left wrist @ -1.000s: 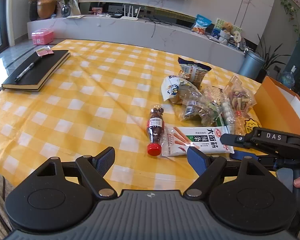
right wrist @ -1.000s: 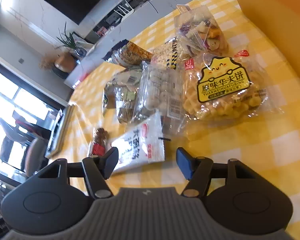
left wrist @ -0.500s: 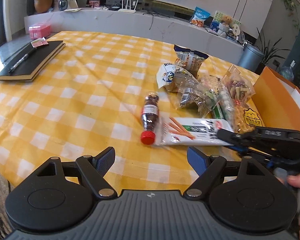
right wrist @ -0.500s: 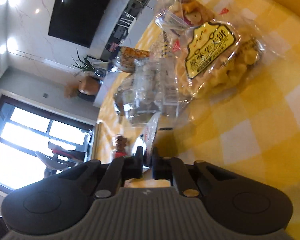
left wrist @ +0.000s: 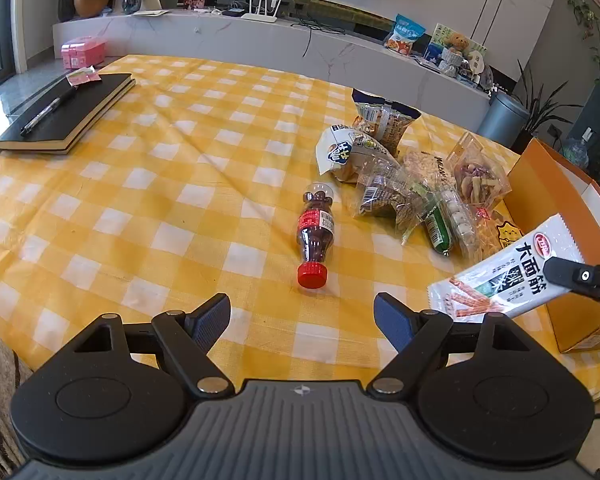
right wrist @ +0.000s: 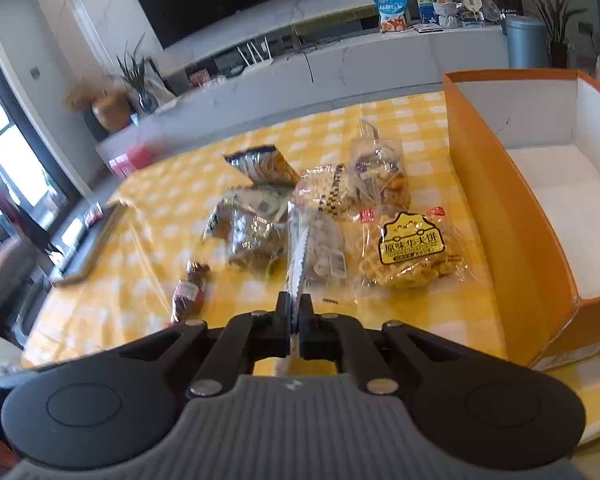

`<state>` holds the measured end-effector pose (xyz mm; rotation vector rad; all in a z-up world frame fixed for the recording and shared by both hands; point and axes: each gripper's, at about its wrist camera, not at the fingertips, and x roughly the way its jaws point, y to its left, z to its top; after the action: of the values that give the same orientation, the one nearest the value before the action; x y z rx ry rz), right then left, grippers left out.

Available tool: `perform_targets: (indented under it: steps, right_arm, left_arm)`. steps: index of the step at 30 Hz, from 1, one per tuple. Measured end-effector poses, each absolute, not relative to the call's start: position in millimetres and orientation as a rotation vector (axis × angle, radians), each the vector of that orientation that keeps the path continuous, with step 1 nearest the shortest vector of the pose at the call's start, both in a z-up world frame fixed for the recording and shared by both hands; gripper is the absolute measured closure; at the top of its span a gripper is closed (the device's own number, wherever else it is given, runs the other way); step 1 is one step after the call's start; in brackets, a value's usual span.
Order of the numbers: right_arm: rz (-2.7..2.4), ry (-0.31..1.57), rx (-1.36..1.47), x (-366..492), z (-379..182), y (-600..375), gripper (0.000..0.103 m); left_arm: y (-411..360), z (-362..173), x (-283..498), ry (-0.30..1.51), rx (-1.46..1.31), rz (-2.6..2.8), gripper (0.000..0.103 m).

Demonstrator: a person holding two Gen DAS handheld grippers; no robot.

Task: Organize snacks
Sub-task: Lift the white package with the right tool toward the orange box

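I see the flat white snack packet (left wrist: 512, 272) off the tabletop (left wrist: 180, 184), long axis slanting up toward the orange box (right wrist: 500, 208) — my right tool (right wrist: 295, 312) pinches its serrated edge. My left tool (left wrist: 302, 314) is spread, holding nothing, near a plastic bottle (left wrist: 316, 236) lying cap-first.

One white spicy-strip packet (left wrist: 512, 276) is up off the surface, and seven snack packets lie in the pile (right wrist: 324, 216) at the far right. There is one small cola bottle (left wrist: 315, 232), one orange box (right wrist: 512, 216), one black notebook (left wrist: 66, 114) and one pen (left wrist: 46, 112) on it.
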<state>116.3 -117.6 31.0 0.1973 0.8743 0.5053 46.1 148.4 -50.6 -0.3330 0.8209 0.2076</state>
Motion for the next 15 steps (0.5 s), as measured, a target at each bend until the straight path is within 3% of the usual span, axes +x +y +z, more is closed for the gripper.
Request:
perform_targets:
  steps: [9, 15]
  right_arm:
    - [0.553, 0.933, 0.375, 126.3, -7.3, -110.1, 0.099]
    - [0.563, 0.924, 0.396, 123.3, 6.9, -112.6, 0.102]
  left_arm:
    - [151.6, -50.6, 44.3, 0.822, -0.384, 0.186, 0.007]
    - [154.1, -52.3, 45.3, 0.833, -0.402, 0.187, 0.007]
